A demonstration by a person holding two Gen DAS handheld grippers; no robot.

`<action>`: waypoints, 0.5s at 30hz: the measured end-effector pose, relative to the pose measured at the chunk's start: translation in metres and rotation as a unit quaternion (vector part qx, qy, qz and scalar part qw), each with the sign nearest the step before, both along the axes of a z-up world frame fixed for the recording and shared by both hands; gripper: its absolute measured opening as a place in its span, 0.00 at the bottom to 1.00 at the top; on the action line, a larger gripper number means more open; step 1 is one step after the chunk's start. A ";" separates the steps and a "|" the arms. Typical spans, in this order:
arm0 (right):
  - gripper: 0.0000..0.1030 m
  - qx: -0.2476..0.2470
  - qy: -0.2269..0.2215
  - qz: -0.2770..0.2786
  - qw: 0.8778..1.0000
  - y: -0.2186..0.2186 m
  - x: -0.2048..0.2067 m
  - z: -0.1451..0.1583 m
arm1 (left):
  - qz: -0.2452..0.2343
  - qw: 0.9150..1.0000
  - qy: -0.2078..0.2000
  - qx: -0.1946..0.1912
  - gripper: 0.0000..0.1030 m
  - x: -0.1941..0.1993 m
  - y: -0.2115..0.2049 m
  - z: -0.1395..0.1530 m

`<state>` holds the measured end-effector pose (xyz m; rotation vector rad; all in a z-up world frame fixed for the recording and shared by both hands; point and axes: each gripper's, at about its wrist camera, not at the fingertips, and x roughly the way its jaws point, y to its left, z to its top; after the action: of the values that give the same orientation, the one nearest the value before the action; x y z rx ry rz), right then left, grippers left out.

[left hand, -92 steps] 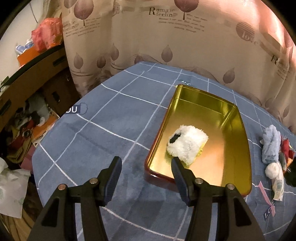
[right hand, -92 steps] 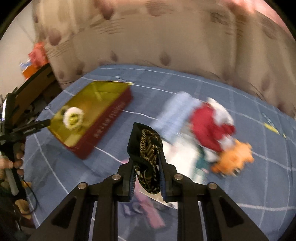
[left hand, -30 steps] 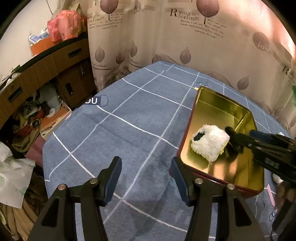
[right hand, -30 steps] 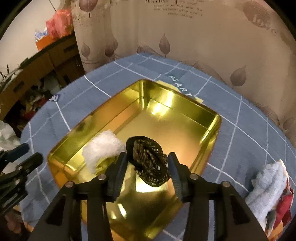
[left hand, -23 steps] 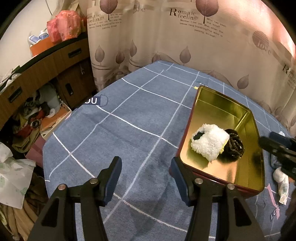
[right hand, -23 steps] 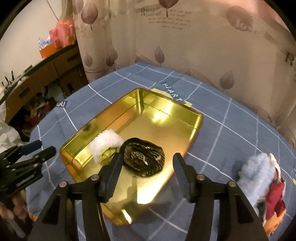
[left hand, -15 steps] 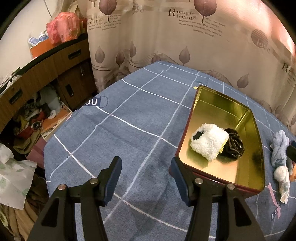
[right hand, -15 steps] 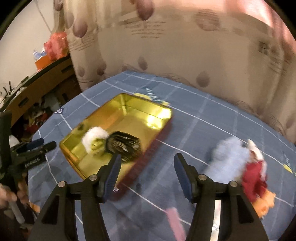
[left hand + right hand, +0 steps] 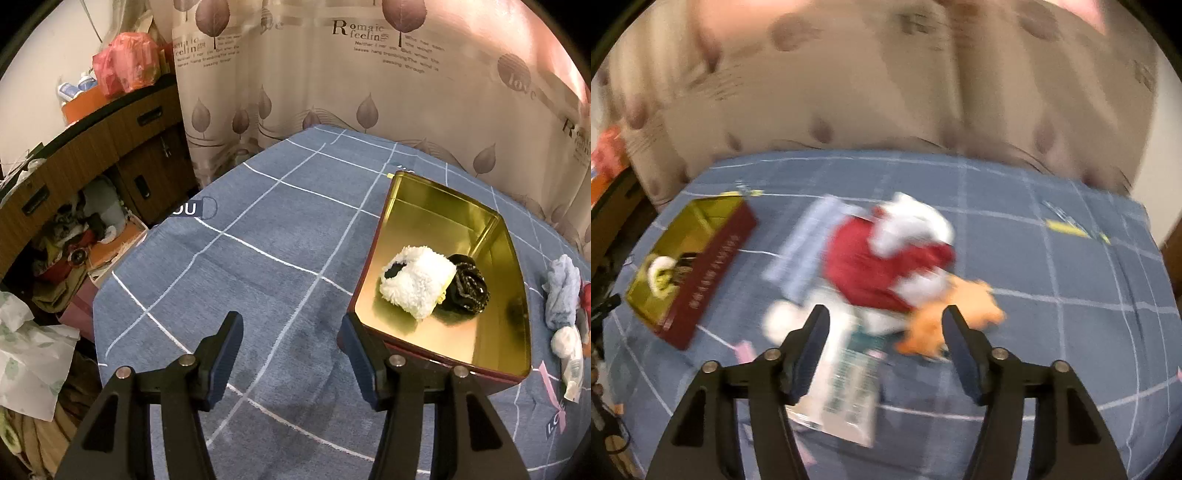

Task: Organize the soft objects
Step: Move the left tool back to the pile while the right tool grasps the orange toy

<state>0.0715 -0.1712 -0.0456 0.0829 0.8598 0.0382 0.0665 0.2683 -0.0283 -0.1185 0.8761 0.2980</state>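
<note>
— What's changed for us?
— Our right gripper (image 9: pixel 884 325), spread and empty, has swung off the gold tin (image 9: pixel 491 343) toward the blurred plush pile (image 9: pixel 882 266).
— Textures?
— Knitted black roll (image 9: pixel 467 284) touches the fluffy white roll (image 9: pixel 415 286) inside; our left gripper (image 9: pixel 290 334) hangs spread.

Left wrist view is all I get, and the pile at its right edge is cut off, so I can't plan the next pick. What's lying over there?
Observer: A red and white plush sits in the middle of the pile, blurred by motion.
Operator: Anything beyond it?
Observer: An orange plush lies against its near right side.
Operator: Where's the right gripper?
Observer: The right gripper is open and empty, pointed at that pile.
Operator: And my light blue cloth?
Observer: The light blue cloth lies between the plush and the gold tin.
</note>
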 end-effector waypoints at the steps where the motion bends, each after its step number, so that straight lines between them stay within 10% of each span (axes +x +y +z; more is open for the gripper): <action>1: 0.65 0.003 0.002 -0.010 1.000 -0.008 -0.003 -0.004 | -0.001 1.000 0.001 -0.002 0.55 0.000 0.000 0.000; 15: 0.70 0.073 0.036 -0.072 0.994 -0.044 0.011 -0.046 | -0.007 1.000 0.000 0.006 0.55 0.000 -0.006 0.000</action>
<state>0.0828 -0.2151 -0.0912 0.2852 0.9204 -0.0375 0.0668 0.2625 -0.0287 -0.1010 0.8743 0.2911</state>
